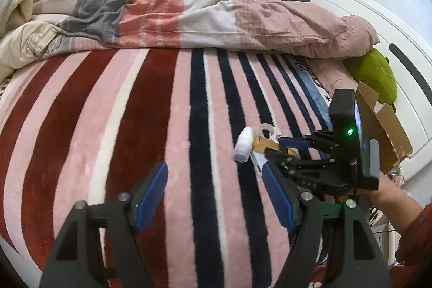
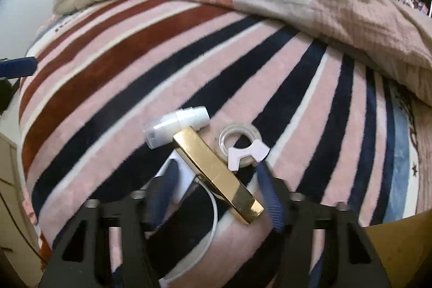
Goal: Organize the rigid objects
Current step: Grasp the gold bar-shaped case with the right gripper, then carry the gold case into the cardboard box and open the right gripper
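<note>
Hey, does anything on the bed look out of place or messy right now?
Yes: the gold bar lies askew across a white cable, its end against the white bottle, with the tape roll beside it, piled together.

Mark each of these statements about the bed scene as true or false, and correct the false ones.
1. The right gripper is open around the gold bar. True.
2. The white bottle stands upright. False: it lies on its side.
3. The left gripper holds the clear tape roll. False: it is open and holds nothing.
4. A cardboard box sits at the bed's right edge. True.
</note>
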The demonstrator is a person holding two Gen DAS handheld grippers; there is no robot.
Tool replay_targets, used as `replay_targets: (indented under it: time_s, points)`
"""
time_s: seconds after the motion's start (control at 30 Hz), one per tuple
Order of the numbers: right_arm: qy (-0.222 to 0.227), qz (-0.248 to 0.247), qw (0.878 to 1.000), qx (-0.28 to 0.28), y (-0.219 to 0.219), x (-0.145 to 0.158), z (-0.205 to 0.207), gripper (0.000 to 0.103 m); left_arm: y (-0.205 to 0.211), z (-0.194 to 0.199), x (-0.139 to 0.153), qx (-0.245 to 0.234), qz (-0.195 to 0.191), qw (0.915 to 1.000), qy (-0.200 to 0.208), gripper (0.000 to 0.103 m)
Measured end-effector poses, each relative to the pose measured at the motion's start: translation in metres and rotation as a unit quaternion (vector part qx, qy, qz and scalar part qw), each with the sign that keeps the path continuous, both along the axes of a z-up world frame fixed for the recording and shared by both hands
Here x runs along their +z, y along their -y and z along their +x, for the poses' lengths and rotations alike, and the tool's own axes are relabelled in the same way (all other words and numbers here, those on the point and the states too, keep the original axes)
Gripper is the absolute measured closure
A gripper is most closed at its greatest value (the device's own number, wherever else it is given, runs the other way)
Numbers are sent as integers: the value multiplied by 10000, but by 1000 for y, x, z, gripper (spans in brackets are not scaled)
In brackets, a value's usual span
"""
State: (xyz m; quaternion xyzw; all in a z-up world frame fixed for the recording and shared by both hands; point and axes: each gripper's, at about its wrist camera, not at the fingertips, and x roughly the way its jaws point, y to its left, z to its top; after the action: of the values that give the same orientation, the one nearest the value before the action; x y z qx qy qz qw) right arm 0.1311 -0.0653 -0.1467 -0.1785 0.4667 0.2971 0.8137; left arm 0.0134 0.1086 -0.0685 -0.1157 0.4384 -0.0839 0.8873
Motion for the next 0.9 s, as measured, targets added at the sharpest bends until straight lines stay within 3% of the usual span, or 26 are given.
replay_targets:
  time_s: [0.07, 0.13, 0.4, 0.77, 0.9]
  points:
    - [-82, 41, 10000, 33, 1, 0, 2, 80, -2, 0, -1, 15, -8, 10000, -13, 34]
    - [-146, 75, 9997, 163, 2, 3, 0, 88, -1, 1, -2, 13, -29, 10000, -20, 34]
    - [-896, 677, 9910, 728, -7, 14, -39, 89, 6, -5, 2, -45, 16, 10000, -1, 34]
    - [-776, 354, 9913, 1006, -28, -9, -66, 89, 3, -12, -16, 52, -58, 9996, -266, 34]
    - [-467, 379, 9919, 1118, -28, 6, -72, 90, 12, -11, -8, -97, -171, 9996, -201, 34]
